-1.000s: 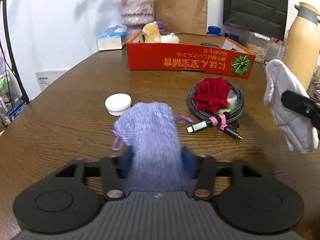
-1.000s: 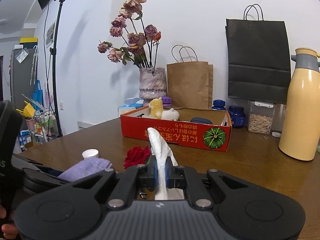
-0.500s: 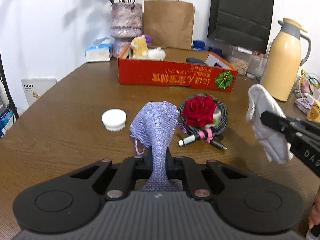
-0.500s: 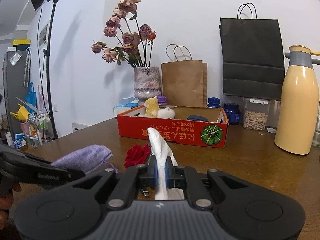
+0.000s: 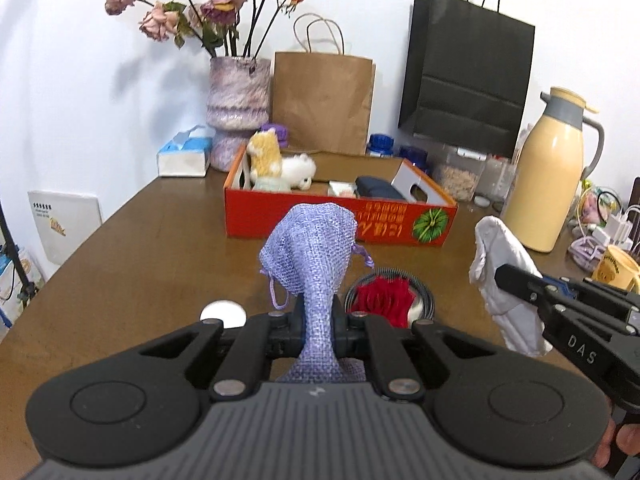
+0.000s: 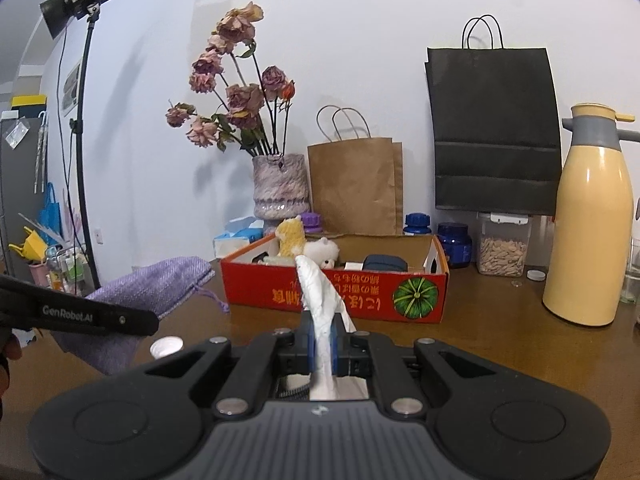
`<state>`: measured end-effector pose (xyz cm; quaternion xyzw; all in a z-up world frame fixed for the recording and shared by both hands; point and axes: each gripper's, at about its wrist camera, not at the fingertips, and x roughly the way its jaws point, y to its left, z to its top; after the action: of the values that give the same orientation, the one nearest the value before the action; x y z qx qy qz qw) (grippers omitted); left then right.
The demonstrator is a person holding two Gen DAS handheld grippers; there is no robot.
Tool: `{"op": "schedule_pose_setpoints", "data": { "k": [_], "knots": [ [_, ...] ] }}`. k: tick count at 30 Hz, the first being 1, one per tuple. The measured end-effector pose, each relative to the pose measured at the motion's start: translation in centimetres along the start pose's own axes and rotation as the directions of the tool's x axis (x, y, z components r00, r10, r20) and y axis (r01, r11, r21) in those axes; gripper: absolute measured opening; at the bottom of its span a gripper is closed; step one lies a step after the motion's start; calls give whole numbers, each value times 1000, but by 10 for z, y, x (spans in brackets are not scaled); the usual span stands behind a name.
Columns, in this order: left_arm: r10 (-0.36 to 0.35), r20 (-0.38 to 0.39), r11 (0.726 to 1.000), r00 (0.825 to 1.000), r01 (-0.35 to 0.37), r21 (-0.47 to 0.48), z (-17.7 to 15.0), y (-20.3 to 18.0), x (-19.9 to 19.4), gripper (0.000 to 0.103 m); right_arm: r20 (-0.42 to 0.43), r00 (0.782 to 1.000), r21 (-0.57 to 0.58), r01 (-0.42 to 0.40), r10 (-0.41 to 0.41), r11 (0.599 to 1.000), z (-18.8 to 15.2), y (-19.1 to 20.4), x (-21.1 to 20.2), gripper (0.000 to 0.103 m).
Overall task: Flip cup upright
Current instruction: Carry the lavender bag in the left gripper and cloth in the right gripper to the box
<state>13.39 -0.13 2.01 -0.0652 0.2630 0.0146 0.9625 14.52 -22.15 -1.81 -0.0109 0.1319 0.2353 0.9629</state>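
Left wrist view: the left gripper [image 5: 319, 320] has its fingers clamped on a purple mesh pouch [image 5: 310, 248], lifted clear of the counter [image 5: 140, 264]. Right of the pouch, the right gripper [image 6: 323, 340] pinches a white cloth [image 6: 320, 292]. No cup is identifiable.

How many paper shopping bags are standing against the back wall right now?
2: a brown paper bag behind the red cardboard box, and a black paper bag to its right, higher on the wall. None seem hidden.
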Motion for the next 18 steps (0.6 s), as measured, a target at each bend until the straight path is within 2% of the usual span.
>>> {"op": "schedule_pose_setpoints", "data": {
  "k": [18],
  "knots": [
    [-45, 48, 997, 998, 48, -59, 50, 2, 40, 10, 42, 999, 40, 14, -15, 999, 39, -10, 46, 7]
  ]
}}
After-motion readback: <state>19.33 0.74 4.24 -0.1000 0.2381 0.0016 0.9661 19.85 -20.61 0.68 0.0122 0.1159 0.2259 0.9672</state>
